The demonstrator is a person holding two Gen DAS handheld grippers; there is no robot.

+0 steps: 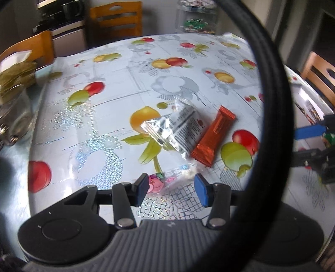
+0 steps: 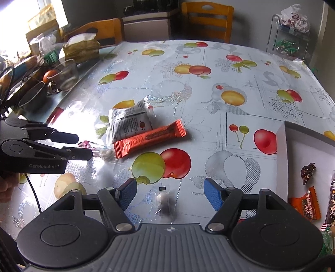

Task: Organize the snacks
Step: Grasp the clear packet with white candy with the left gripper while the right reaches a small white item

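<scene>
A silver snack packet (image 1: 178,129) (image 2: 129,123) and an orange wrapped bar (image 1: 213,138) (image 2: 149,139) lie side by side mid-table. My left gripper (image 1: 172,188) (image 2: 85,146) is open, low over the cloth. A small clear-wrapped candy (image 1: 165,181) (image 2: 104,153) lies just at its fingertips, untouched. My right gripper (image 2: 170,193) (image 1: 301,144) is open too, with a tiny blurred clear-wrapped sweet (image 2: 164,200) lying on the table between its blue pads. A white box (image 2: 281,154) at the right holds a dark candy (image 2: 307,172) and an orange packet (image 2: 307,204).
A fruit-print cloth (image 2: 230,129) covers the table. A glass bowl (image 2: 65,73), tissue box (image 2: 81,50) and clutter crowd the left edge. Wooden chairs (image 2: 207,18) stand behind, with a clear rack (image 2: 289,41) at the back right. A black cable (image 1: 276,104) loops across the left wrist view.
</scene>
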